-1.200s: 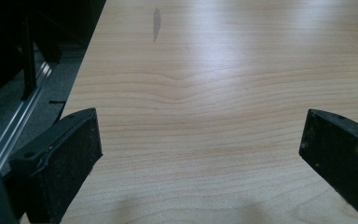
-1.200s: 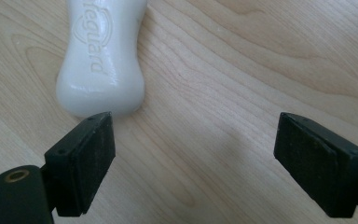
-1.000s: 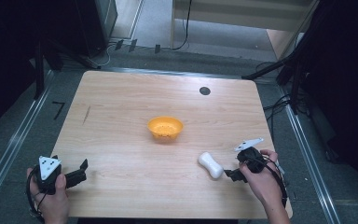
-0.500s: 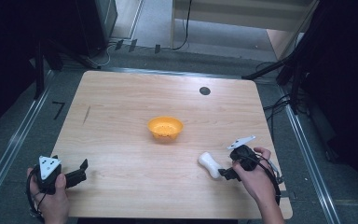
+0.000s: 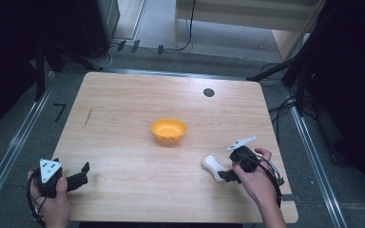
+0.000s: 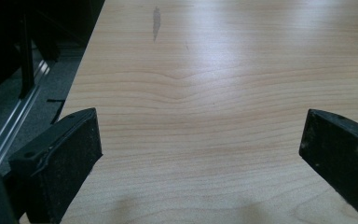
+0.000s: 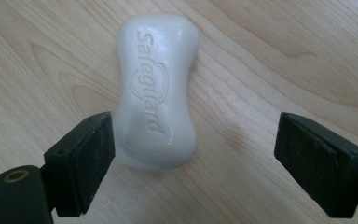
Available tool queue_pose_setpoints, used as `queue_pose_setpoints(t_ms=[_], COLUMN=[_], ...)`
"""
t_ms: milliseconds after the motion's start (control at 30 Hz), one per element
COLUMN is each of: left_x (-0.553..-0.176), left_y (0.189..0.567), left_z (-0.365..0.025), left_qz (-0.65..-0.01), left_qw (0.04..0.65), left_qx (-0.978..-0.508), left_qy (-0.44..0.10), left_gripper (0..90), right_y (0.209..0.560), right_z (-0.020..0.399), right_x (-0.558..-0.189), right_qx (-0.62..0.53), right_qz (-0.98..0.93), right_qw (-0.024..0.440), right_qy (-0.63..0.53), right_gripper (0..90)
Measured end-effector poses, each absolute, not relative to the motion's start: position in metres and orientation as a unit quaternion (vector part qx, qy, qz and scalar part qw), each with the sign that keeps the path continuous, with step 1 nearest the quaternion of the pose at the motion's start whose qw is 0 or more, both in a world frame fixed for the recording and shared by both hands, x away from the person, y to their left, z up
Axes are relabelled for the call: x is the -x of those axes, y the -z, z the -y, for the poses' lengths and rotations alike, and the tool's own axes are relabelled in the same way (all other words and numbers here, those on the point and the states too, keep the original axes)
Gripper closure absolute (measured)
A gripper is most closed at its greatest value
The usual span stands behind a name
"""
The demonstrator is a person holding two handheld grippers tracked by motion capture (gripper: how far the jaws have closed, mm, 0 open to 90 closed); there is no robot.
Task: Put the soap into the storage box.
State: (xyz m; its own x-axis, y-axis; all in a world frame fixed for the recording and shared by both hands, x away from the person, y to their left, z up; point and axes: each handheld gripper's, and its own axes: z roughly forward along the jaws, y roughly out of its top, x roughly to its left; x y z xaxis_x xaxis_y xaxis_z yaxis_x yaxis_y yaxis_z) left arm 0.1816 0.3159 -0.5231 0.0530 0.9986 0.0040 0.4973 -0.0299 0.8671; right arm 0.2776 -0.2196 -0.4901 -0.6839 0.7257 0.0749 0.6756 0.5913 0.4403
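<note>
I had the right gripper point(image 7: 193, 154) over the soap point(image 7: 156, 88), which lay flat on the table point(image 5: 123, 109) near the bowl point(image 5: 168, 130), jaws spread to straddle it. My left gripper point(image 6: 200, 154) waited, jaws apart, empty.

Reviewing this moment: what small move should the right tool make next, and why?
Probably shift the right tool sideways to centre it on the white waisted bar of soap, then close. In the right gripper view its jaws stand open, the soap lies flat on the wooden table close against one jaw, with a wide gap to the other. The orange bowl looks a likely destination.
</note>
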Motion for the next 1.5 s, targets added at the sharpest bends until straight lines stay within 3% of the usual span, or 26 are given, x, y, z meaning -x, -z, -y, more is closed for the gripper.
queue_pose_setpoints(t_ms=[900,1500], left_x=[-0.183,-0.183], left_y=[0.523,0.523], left_z=[-0.316,-0.316], left_qz=[-0.598,-0.601], left_qw=[0.36,0.361], left_qx=[-0.629,-0.626], left_qy=[-0.343,-0.34], left_gripper=[0.0,0.0], right_y=[0.501,0.511], right_z=[0.182,0.175], right_x=[-0.285,-0.286], right_qx=[-0.403,-0.441], right_qz=[-0.89,-0.879], right_qw=[0.033,0.05], right_qy=[-0.209,-0.175], right_gripper=[14.0,38.5])
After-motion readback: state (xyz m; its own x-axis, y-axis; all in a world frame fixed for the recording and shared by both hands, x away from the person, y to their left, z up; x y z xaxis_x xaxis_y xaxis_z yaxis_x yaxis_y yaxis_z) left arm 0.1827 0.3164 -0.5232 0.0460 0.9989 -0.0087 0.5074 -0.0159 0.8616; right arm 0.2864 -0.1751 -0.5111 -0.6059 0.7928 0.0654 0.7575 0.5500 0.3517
